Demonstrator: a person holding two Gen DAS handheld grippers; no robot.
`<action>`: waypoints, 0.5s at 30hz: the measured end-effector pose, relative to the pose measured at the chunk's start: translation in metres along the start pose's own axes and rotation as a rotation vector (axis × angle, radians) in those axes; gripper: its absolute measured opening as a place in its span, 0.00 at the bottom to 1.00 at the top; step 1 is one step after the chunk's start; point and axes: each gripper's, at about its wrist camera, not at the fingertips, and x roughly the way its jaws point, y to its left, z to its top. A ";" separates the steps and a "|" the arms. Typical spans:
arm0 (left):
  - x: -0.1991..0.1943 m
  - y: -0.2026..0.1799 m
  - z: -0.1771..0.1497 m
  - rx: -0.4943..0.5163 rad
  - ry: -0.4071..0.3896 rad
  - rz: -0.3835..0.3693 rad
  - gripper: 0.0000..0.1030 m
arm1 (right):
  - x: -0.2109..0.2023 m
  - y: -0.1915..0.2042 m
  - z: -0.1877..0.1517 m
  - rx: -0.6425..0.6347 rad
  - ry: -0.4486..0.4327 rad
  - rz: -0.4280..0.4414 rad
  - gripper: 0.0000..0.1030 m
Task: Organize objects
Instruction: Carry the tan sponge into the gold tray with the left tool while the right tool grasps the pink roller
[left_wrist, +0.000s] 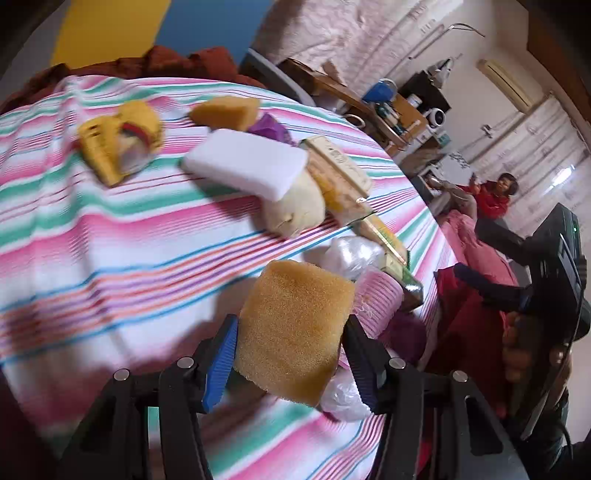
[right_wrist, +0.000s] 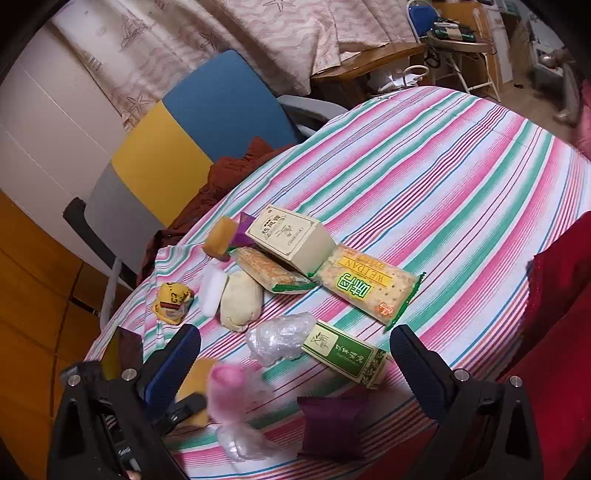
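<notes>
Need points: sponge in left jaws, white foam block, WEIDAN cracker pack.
brown sponge (left_wrist: 293, 332), left wrist view, centre of top face.
white foam block (left_wrist: 245, 162), left wrist view, middle of top face.
WEIDAN cracker pack (right_wrist: 369, 286), right wrist view, label centre.

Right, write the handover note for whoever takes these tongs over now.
Left tongs: shut on the tan square sponge, lifted above the striped tablecloth.
Right tongs: open, empty, hovering over the near clutter.
On the cloth, loosely piled: white foam block, cream box, yellow-green cracker packet, green-and-white box, purple pouch, clear plastic wrap.
Done: no sorted group visible.
Left: place the sponge, then sort the rest.
</notes>
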 end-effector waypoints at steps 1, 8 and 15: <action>-0.004 0.002 -0.003 -0.004 -0.005 0.007 0.55 | 0.000 0.002 -0.001 -0.009 0.000 -0.009 1.00; -0.033 0.008 -0.022 -0.024 -0.043 0.064 0.55 | 0.003 0.025 -0.010 -0.101 0.045 -0.019 1.00; -0.043 0.003 -0.035 0.007 -0.062 0.108 0.55 | 0.032 0.084 -0.051 -0.190 0.276 0.205 1.00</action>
